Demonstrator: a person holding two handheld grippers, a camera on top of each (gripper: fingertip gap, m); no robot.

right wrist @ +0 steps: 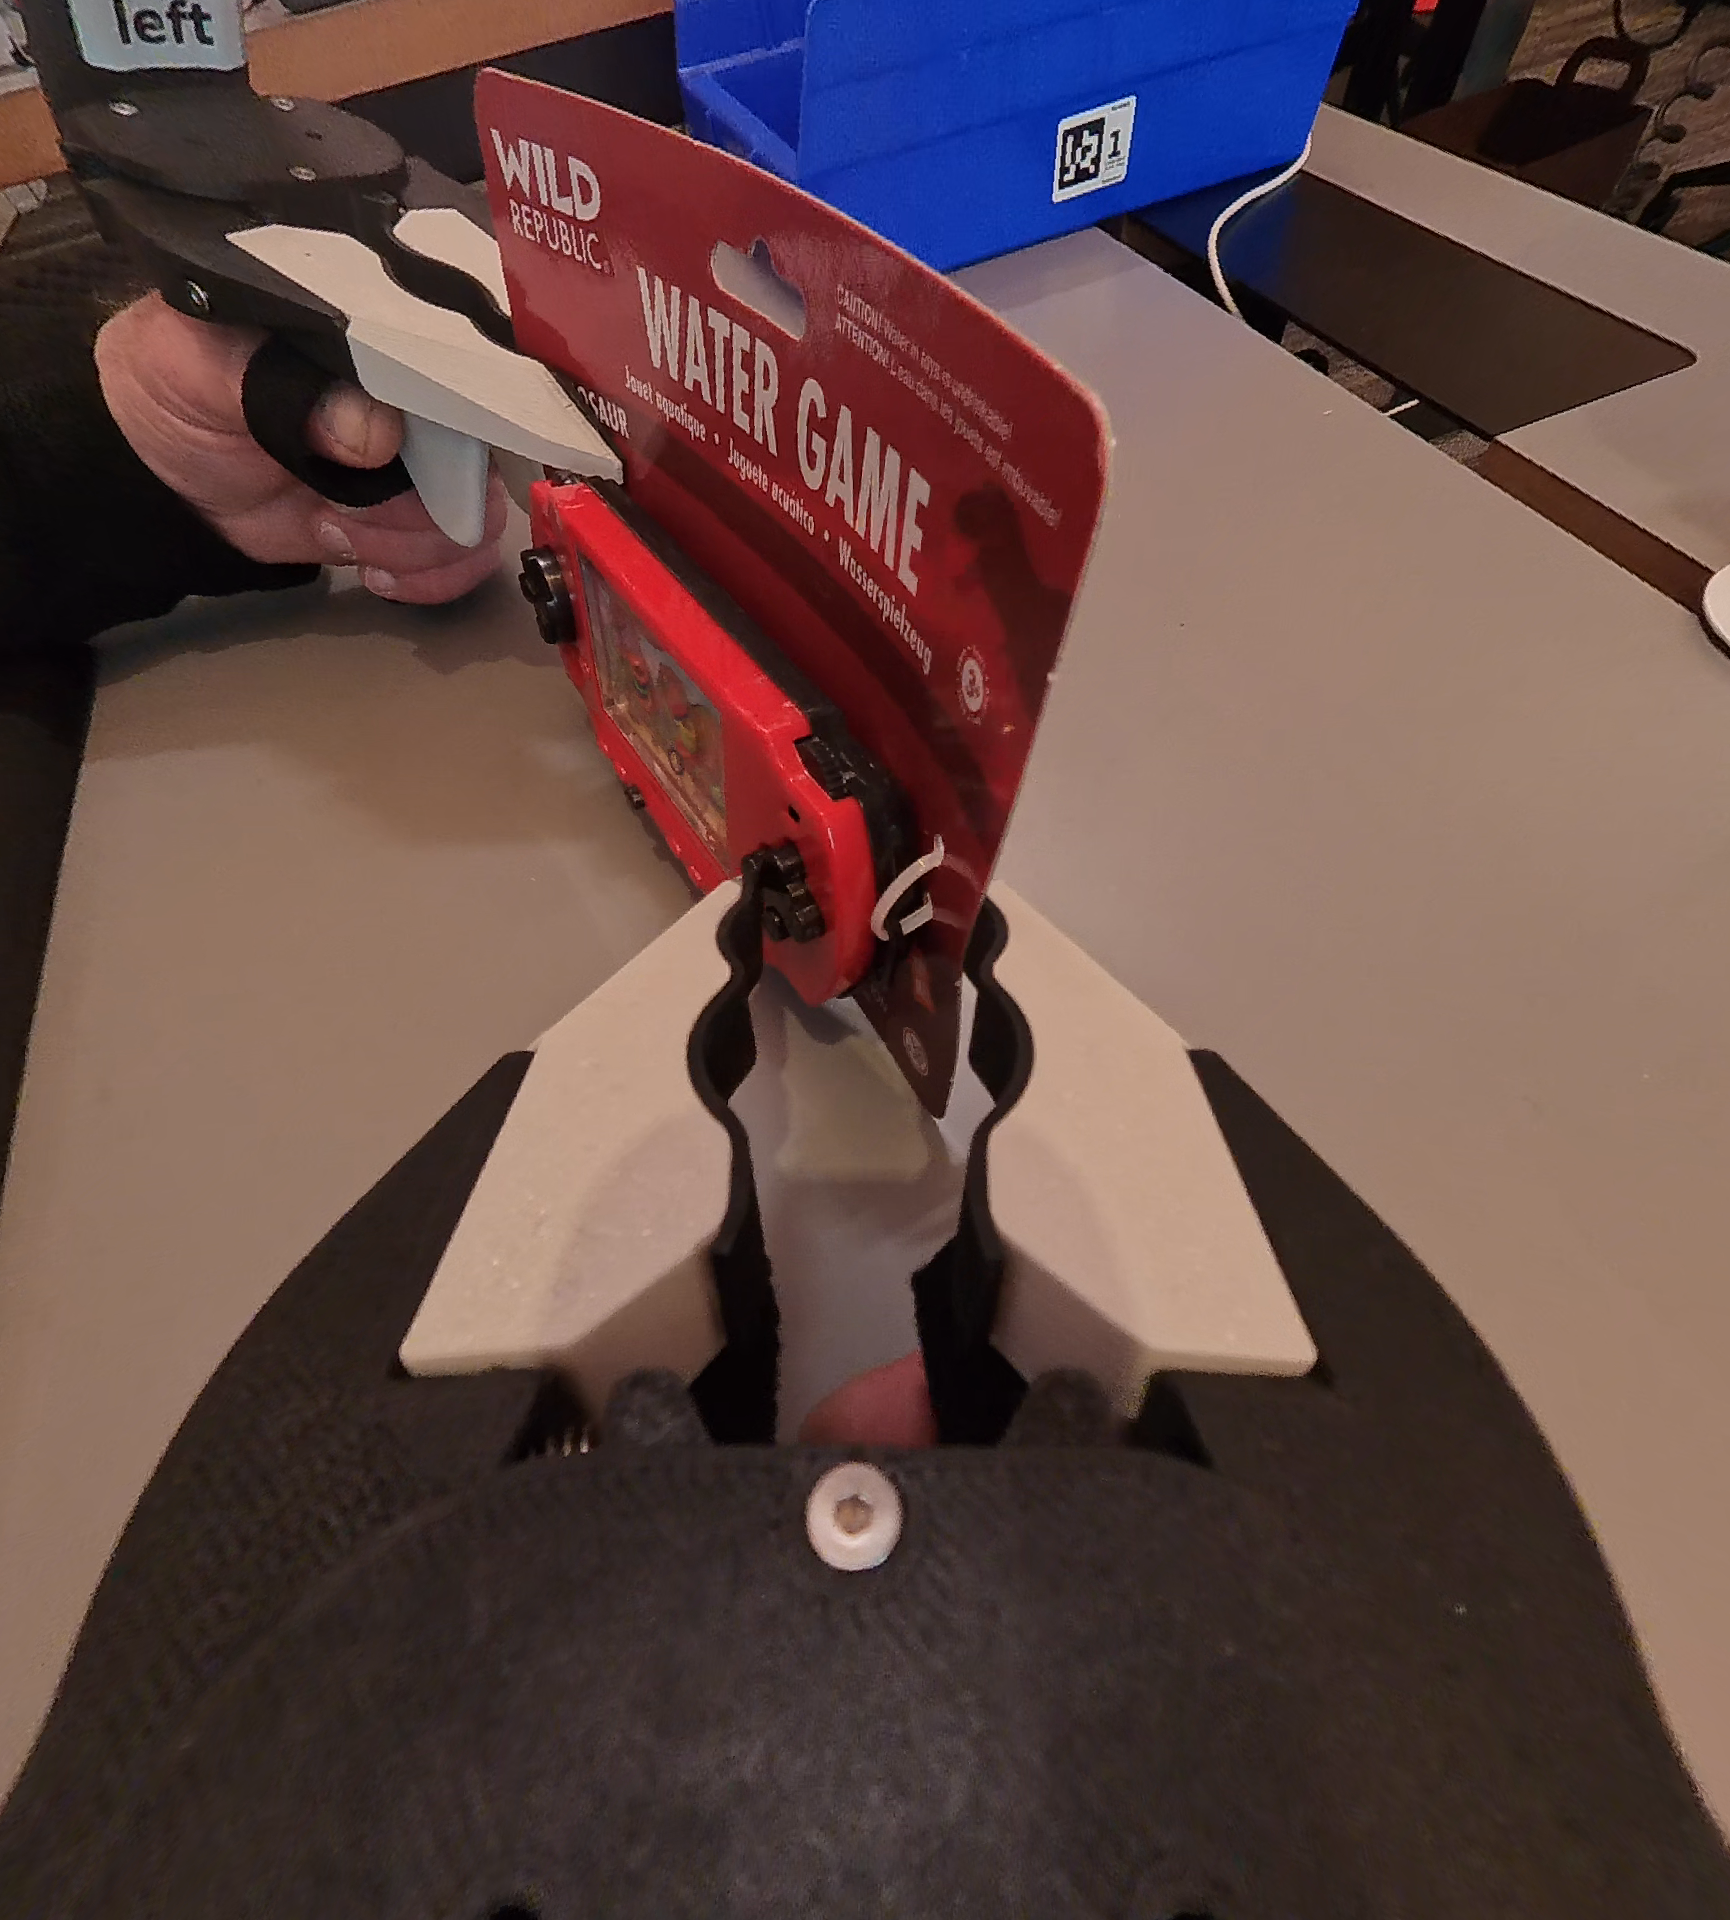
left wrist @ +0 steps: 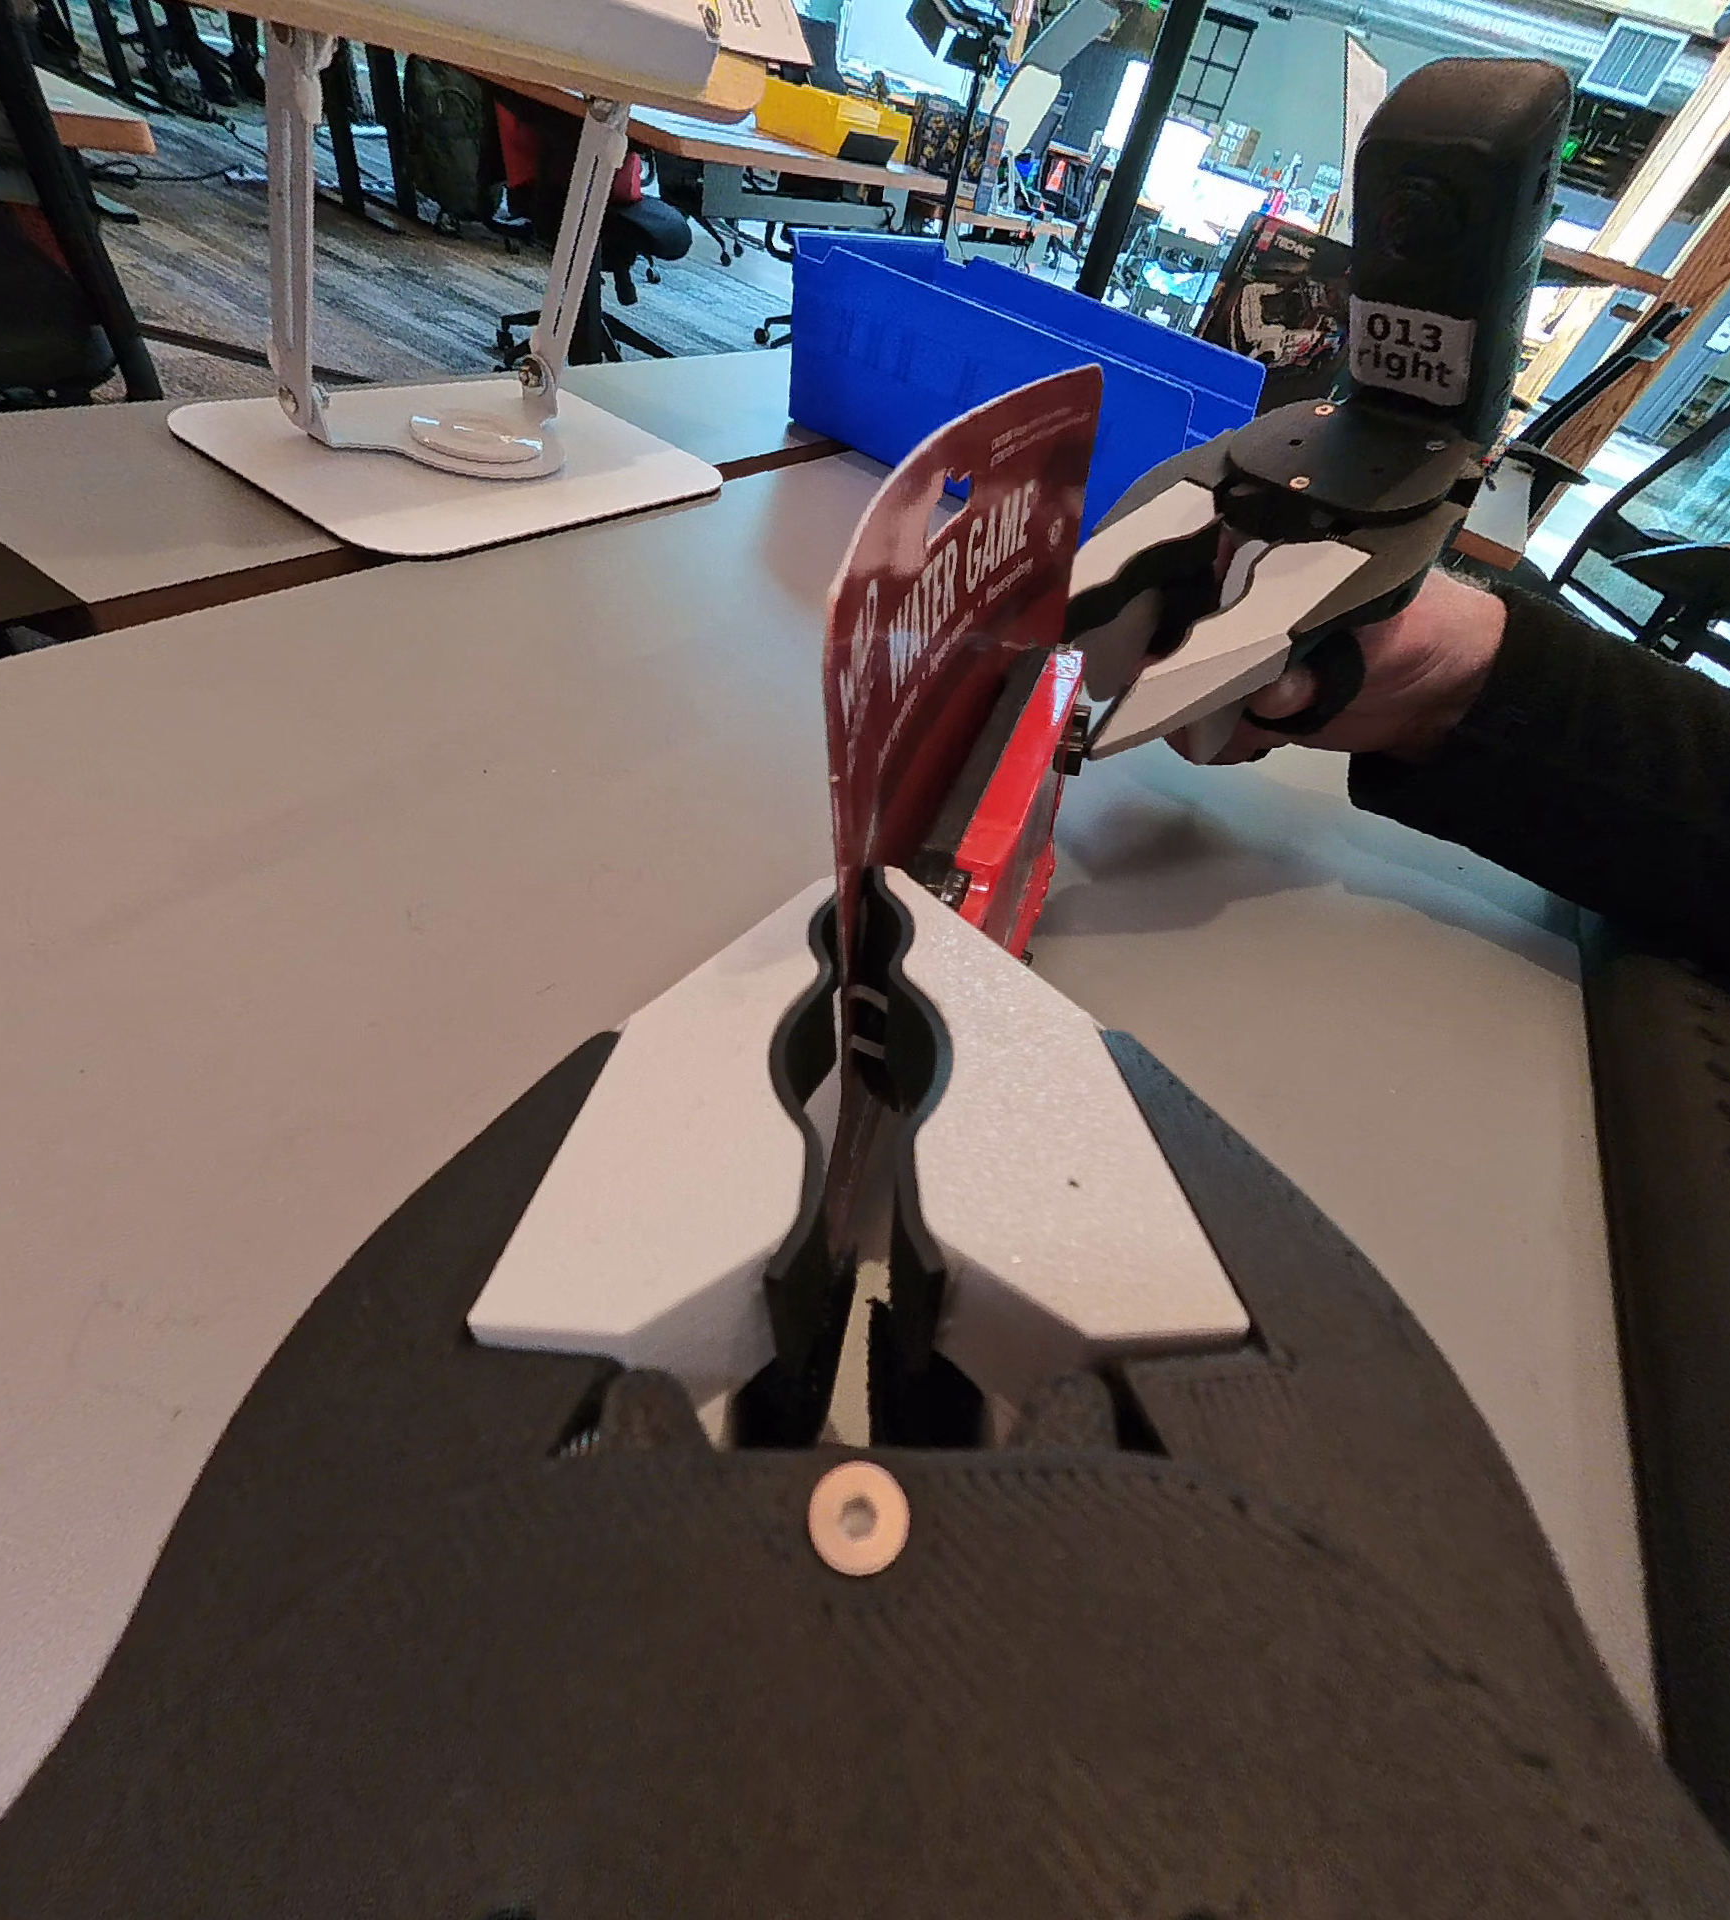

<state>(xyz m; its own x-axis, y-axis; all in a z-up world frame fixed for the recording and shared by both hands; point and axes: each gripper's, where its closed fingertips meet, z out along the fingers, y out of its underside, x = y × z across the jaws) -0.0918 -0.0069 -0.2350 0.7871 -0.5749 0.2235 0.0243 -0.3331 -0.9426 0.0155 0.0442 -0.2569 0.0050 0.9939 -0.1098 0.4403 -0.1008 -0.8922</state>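
A red handheld water game toy [right wrist: 705, 727] is tied to a red backing card [right wrist: 840, 416] that stands on edge above the grey table [right wrist: 1360, 831]. My left gripper [left wrist: 866, 899] is shut on one end of the card [left wrist: 954, 582], with the toy [left wrist: 1006, 821] just beyond its fingertips. My right gripper [right wrist: 861, 914] is shut around the opposite end, one finger against the toy's face and the other behind the card. Each gripper shows in the other's view: the right one [left wrist: 1079, 665] and the left one [right wrist: 580, 436], each held in a person's hand.
A blue bin [left wrist: 944, 343] stands behind the card and also shows in the right wrist view [right wrist: 944, 104]. A white stand's base [left wrist: 445, 468] sits at the far left of the table. A white cable [right wrist: 1245, 229] runs by the bin. A dark perforated surface [left wrist: 1713, 1247] borders the table edge.
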